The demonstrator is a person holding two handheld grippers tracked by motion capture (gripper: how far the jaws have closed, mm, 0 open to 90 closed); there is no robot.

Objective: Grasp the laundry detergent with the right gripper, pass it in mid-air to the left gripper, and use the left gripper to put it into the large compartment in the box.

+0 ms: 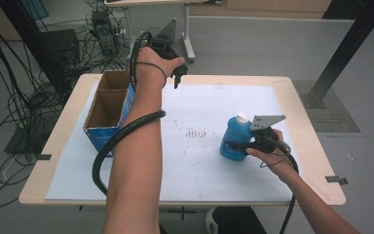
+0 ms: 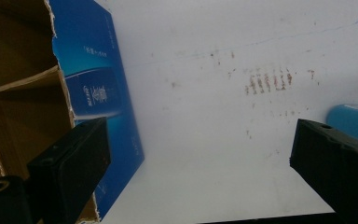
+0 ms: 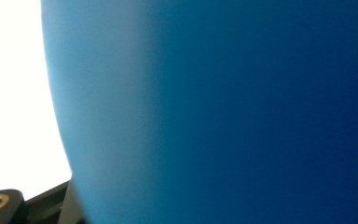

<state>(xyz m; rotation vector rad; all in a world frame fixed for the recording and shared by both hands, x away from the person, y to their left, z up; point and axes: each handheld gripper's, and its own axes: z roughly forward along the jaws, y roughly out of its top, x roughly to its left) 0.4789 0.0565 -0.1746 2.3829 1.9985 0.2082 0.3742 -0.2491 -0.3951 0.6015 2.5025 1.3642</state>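
The blue bottle (image 1: 233, 141) stands upright on the white sheet (image 1: 195, 161) at approx. 3 o'clock of the table, and it is clamped at its body by the right gripper (image 1: 246, 145), prob. so it can be lifted w/o tipping. In the right gripper view the bottle is pressed very close. The left gripper (image 1: 177, 78) is held raised at 12 o'clock, jaws wide apart and empty, beside the box (image 1: 108, 109). The box is open on top at 9 o'clock, likely to receive the bottle.
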